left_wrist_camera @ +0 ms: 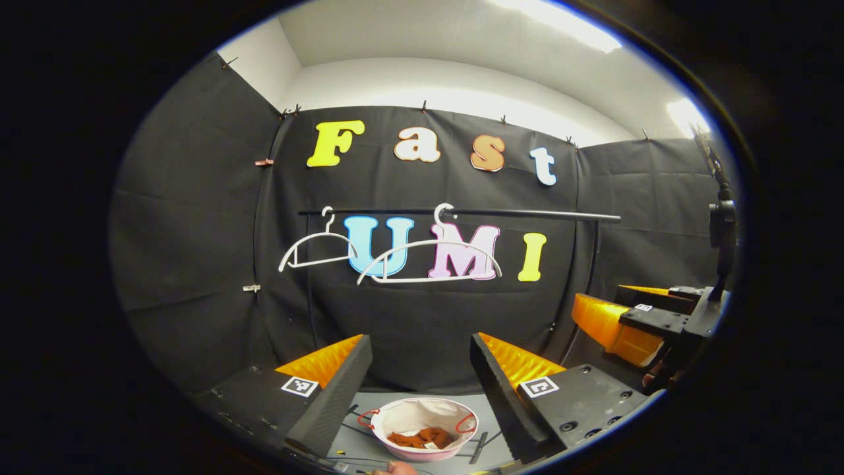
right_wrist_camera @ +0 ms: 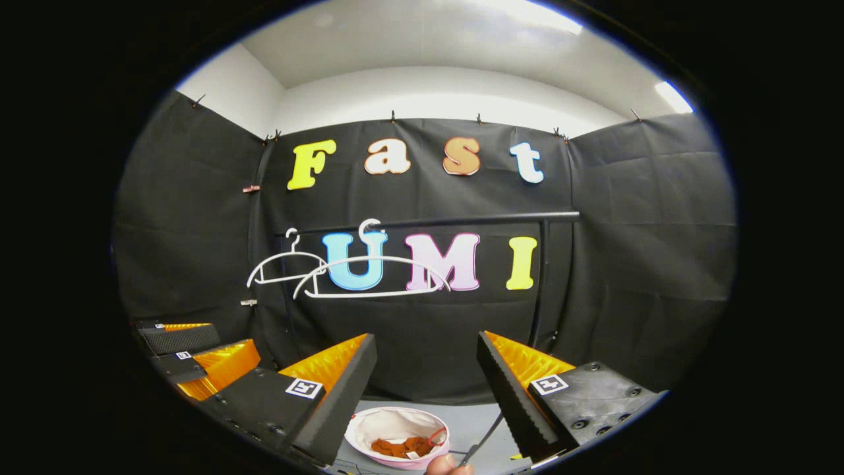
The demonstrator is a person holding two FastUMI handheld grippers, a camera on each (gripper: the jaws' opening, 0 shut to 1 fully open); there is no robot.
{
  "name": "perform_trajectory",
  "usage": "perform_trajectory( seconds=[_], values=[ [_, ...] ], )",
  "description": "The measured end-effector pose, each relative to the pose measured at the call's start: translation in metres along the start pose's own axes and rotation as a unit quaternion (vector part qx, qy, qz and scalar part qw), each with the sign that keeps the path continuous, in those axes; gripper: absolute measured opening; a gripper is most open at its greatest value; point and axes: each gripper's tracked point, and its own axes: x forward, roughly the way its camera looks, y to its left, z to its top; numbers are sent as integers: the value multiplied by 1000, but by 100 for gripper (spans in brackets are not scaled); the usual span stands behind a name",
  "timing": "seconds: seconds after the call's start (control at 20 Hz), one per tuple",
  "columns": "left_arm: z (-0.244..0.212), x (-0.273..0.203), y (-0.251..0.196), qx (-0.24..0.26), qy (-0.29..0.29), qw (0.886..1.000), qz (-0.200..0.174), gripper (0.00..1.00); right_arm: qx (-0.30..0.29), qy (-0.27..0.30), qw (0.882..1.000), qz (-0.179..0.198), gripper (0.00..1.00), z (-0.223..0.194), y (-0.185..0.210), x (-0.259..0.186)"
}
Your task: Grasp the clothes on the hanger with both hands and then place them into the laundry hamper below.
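Both hand-held grippers, left (left_wrist_camera: pixel 421 369) and right (right_wrist_camera: pixel 427 369), released above the hamper (left_wrist_camera: pixel 422 429) with rust-coloured clothes (left_wrist_camera: pixel 420 437) inside

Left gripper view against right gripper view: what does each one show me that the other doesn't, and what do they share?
Left gripper view: the right gripper at the far right, beside a black upright stand. Right gripper view: the left gripper at lower left. Both: two bare white plastic hangers on a black rail, and a round pale hamper holding orange cloth.
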Motion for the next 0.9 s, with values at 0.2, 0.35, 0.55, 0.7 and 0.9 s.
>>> perform_trajectory(
  seconds=[0.2,0.35,0.55,0.7,0.9],
  values=[
    [19,-17,-7,7,-25,1000,11,95,0,-33,999,2,99,20,-11,-20],
    [22,-26,-16,-1,-31,999,14,92,3,-48,999,3,98,26,-19,-37],
    [22,-35,-25,5,-35,999,22,92,5,-46,999,4,99,21,-27,-45],
    [31,-38,-28,13,-48,998,30,92,3,-44,999,5,99,16,-29,-45],
    [32,-35,-30,7,-44,999,31,95,0,-50,999,7,99,18,-29,-46]
  ],
)
